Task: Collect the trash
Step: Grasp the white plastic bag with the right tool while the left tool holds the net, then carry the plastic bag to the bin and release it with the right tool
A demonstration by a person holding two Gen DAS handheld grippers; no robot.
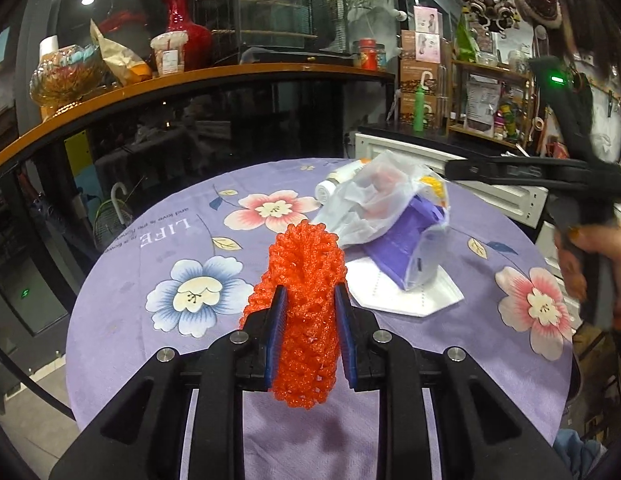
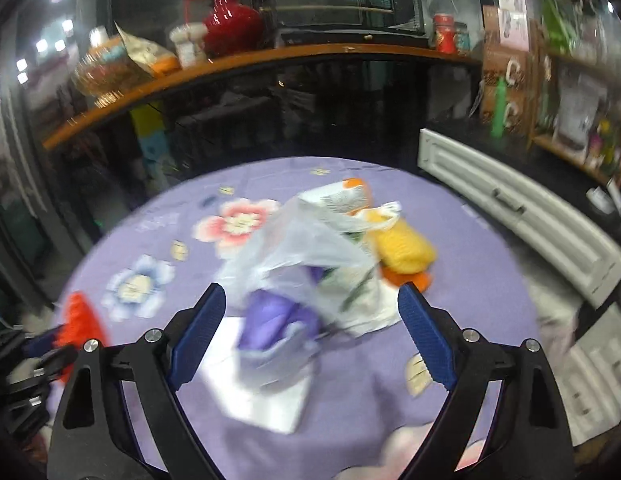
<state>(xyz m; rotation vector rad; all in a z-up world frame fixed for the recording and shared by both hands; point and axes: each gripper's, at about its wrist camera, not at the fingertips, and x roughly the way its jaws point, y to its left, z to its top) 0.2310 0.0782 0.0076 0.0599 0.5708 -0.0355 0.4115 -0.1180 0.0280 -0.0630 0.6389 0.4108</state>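
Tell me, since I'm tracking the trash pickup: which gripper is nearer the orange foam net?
Left. The left gripper has its fingers closed on the orange foam net; the right gripper is open over the plastic bag.

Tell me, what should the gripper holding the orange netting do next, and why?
Probably carry it over to the clear plastic bag. The left gripper is already shut on the orange foam netting, which looks lifted clear of the purple flowered tablecloth. The bag already holds other trash, and the right gripper hangs open near it, perhaps to hold it open.
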